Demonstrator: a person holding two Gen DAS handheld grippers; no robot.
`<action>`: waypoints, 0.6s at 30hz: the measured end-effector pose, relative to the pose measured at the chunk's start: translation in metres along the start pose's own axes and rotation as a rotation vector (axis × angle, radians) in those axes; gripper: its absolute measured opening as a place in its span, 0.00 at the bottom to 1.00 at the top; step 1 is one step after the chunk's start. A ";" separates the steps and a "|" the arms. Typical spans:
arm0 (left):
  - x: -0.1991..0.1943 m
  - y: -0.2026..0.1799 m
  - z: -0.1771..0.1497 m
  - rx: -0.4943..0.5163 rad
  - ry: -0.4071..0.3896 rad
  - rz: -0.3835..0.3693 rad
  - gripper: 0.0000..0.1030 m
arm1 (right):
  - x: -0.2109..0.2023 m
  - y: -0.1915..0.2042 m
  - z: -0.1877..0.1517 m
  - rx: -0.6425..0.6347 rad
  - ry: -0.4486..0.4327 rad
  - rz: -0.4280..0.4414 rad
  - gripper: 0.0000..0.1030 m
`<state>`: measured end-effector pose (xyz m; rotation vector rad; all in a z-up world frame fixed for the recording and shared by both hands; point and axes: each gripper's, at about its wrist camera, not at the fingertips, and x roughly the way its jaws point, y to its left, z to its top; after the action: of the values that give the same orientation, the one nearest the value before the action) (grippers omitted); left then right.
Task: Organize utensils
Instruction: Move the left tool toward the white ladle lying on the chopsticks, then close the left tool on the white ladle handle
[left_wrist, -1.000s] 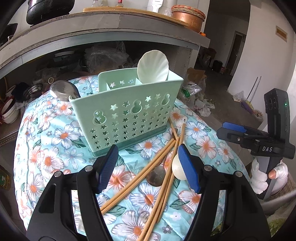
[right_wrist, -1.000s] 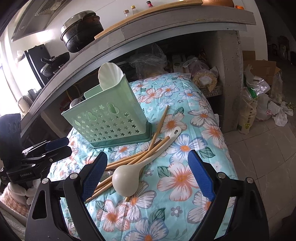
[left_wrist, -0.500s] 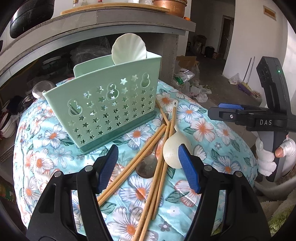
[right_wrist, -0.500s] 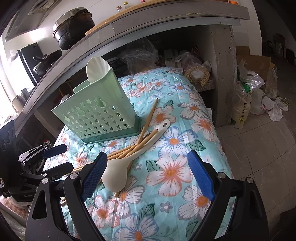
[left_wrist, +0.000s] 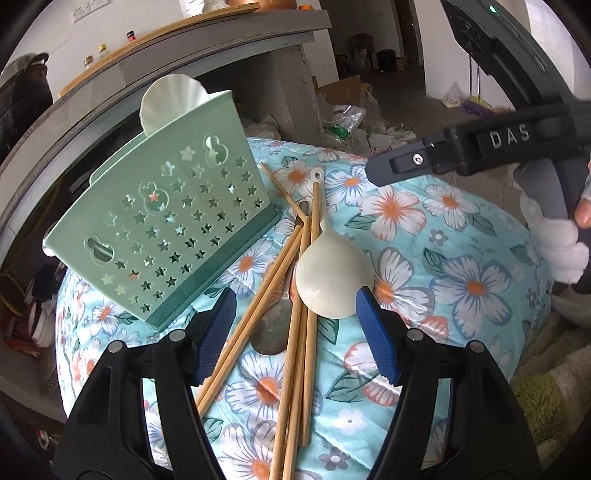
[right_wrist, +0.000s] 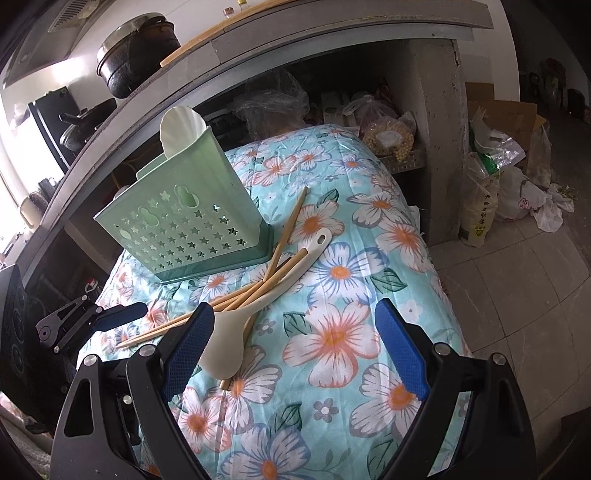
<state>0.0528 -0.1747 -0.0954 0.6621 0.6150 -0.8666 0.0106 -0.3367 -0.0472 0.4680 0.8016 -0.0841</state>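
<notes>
The left gripper (left_wrist: 295, 325) is hovering wide open over the chopsticks (left_wrist: 291, 332) and white spoon (left_wrist: 330, 284), which are lying just right of the green caddy (left_wrist: 162, 236). The right gripper (right_wrist: 295, 343) is likewise gaping, empty, near the spoon's bowl. Closing on one piece alone, clear of the crossed sticks, looks wisest.

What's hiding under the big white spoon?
Under the white spoon lie wooden chopsticks and a round metal spoon, all on the flowery cloth. The white spoon's bowl covers part of the metal one's handle, so its full shape cannot be seen.
</notes>
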 end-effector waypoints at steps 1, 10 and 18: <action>0.002 -0.005 -0.001 0.036 0.004 0.015 0.62 | 0.000 0.000 0.000 0.000 0.000 0.001 0.84; 0.024 -0.043 -0.014 0.315 0.059 0.168 0.62 | 0.001 -0.002 0.000 0.007 0.000 0.008 0.84; 0.035 -0.046 -0.011 0.362 0.055 0.213 0.62 | 0.001 -0.001 0.000 0.006 -0.001 0.012 0.84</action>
<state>0.0301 -0.2054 -0.1400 1.0622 0.4290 -0.7673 0.0107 -0.3371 -0.0480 0.4779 0.7972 -0.0756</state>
